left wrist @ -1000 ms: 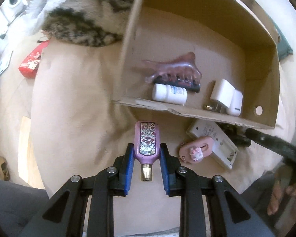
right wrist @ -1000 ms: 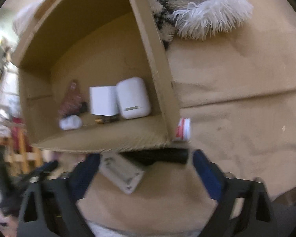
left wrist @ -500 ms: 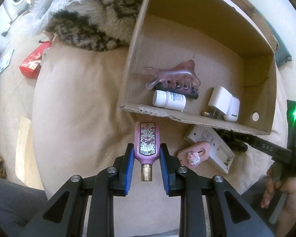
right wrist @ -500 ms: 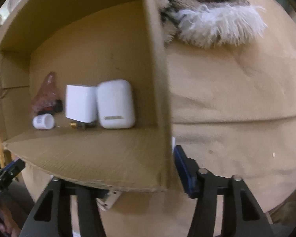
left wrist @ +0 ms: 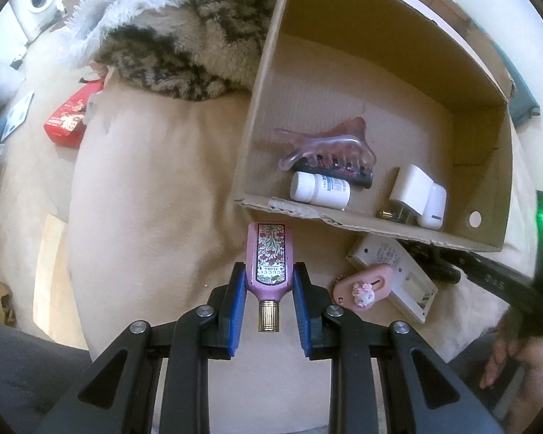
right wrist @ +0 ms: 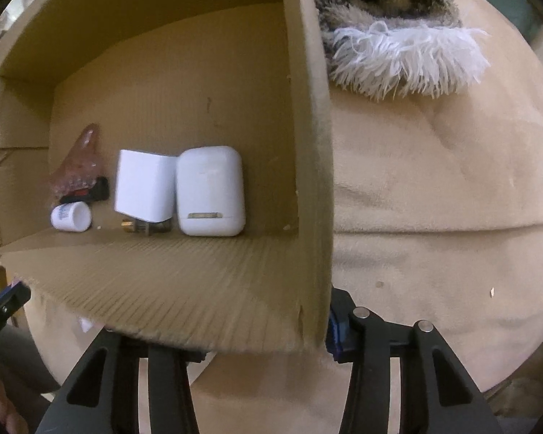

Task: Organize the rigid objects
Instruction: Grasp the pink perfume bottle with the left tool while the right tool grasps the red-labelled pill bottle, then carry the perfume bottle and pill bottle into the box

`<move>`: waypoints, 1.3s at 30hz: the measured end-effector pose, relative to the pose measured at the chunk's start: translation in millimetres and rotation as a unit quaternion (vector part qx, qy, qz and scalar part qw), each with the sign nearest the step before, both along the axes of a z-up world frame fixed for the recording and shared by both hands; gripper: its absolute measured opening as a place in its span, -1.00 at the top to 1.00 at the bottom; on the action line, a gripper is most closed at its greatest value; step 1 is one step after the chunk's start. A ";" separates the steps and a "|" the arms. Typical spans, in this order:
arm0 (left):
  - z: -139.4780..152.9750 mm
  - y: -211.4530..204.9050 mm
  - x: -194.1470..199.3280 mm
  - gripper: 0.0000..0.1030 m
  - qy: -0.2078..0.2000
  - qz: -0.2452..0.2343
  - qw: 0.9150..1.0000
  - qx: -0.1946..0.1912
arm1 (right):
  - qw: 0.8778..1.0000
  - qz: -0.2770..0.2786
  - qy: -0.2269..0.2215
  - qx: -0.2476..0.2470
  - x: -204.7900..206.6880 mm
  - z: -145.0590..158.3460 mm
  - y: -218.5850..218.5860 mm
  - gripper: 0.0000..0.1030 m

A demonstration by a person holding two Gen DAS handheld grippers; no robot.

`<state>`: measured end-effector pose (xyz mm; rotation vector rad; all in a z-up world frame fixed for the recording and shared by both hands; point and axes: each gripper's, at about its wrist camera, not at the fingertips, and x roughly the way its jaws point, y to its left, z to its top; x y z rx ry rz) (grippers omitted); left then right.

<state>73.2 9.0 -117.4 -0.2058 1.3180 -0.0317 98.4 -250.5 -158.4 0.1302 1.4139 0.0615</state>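
My left gripper (left wrist: 269, 285) is shut on a pink perfume bottle (left wrist: 270, 260) with a gold cap, held just in front of the cardboard box (left wrist: 344, 217). Inside the box lie a pink hair claw (left wrist: 329, 148), a white pill bottle (left wrist: 320, 190), a white charger (left wrist: 411, 188) and a white earbud case (left wrist: 432, 206). They also show in the right wrist view: charger (right wrist: 144, 184), case (right wrist: 210, 190). My right gripper's fingers (right wrist: 338, 336) sit wide apart below the box's near wall (right wrist: 199, 289); the left finger is hidden.
A pink clip with a toy figure (left wrist: 362, 285) and a white adapter (left wrist: 394, 275) lie on the beige cushion by the box. A furry blanket (left wrist: 184, 36) lies behind. A red packet (left wrist: 70, 119) sits far left.
The left gripper with the bottle has pulled back slightly from the box. The right gripper has moved in close under the box's near wall, so the box hides what lies between its fingers.
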 end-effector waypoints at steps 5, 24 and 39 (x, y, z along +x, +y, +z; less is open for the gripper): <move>2.9 1.9 -4.6 0.56 -0.005 0.004 1.000 0.011 | 1.000 0.004 -0.019 0.017 -22.0 24.5 -2.9 0.04; 112.5 -6.4 -14.7 0.56 -0.198 -0.001 0.979 0.039 | 0.965 0.042 -0.249 0.075 -64.5 154.1 -5.0 0.04; 116.1 -35.3 47.0 0.56 -0.217 -0.040 0.974 0.046 | 0.958 0.067 -0.266 0.080 3.7 157.9 24.7 0.04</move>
